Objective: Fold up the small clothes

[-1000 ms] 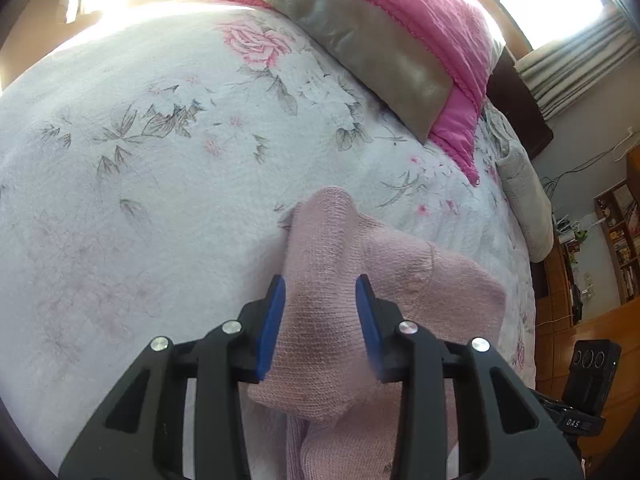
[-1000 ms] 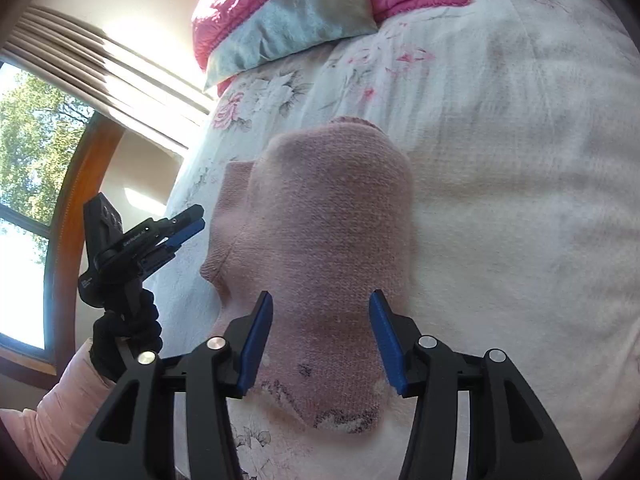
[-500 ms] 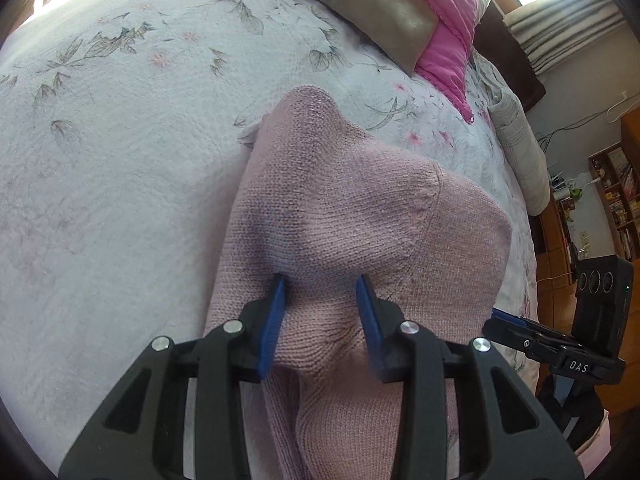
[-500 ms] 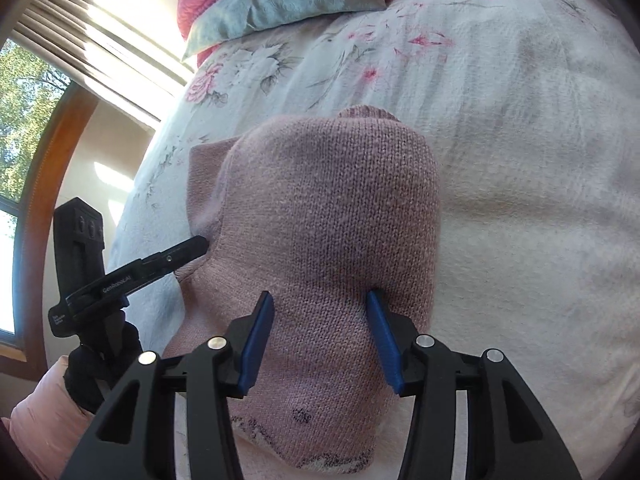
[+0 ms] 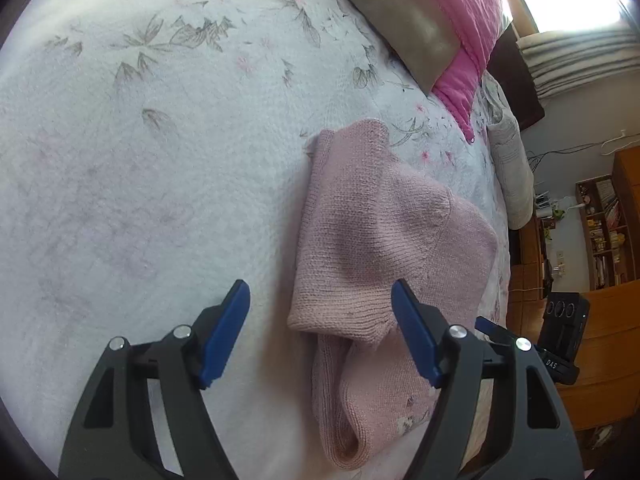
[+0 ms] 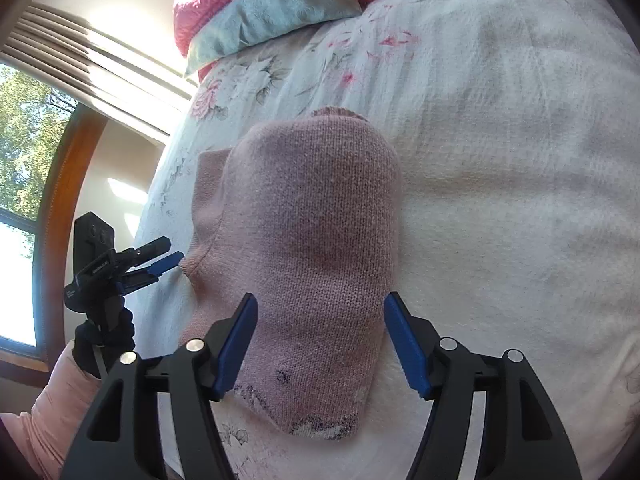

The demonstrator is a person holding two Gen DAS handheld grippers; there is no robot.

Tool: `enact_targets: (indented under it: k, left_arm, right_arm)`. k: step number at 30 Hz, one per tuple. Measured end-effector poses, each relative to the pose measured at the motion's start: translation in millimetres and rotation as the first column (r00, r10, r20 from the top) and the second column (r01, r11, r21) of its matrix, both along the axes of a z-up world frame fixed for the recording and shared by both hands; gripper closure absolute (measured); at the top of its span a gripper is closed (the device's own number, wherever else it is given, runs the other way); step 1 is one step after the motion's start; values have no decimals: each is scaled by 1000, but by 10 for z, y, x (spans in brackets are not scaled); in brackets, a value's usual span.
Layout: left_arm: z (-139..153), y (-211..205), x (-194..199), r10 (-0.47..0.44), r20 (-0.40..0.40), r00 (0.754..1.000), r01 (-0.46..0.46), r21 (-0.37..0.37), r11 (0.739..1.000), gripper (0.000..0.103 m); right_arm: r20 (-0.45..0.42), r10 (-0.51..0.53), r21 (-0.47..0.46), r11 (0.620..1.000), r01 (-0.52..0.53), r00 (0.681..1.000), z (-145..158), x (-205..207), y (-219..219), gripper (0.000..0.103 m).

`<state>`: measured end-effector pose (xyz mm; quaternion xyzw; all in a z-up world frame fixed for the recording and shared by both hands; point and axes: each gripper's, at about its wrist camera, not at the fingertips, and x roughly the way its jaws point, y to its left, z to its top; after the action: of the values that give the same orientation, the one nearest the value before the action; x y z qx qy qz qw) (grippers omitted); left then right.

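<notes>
Lying folded: pink knit garment (image 5: 372, 240)

bare quilt (image 5: 160, 184) left, pillows (image 5: 404, 20) beyond

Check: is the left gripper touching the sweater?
Apart. The left wrist view shows the left gripper open, with bedspread visible between each blue pad and the sweater.
</notes>
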<state>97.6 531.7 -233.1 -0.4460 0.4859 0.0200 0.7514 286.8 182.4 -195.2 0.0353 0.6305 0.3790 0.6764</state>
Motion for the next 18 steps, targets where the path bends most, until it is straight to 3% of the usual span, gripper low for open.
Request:
enact_targets:
  k: [5,8,12,15,18]
  left_arm:
    - [-271,-58,122,-29,4,1000,29,-73,997,31]
    - [-345,-141,239,-54,40,998,60,-166,984,33]
    - [-412,-349,395,-106,58,993,116,-195,974,32]
    - [-506,-452,452,-97,95,991,121,-295,948,32]
    - [-567,-561,483,-101,97,990,125,-291,948,32]
  right_arm:
    - [-50,-9,12,1000,10,999,-191,2,-21,35]
    - [-77,-16,23,1000,18,997,-282,13,-24,25]
    - [-115,-30,64,997,37,993,-399,49,-30,19]
    - [-154,-43,94,994,58,987,-534,95,-11,11]
    - [-234,-49,147,986,85,971,-748,131,40,8]
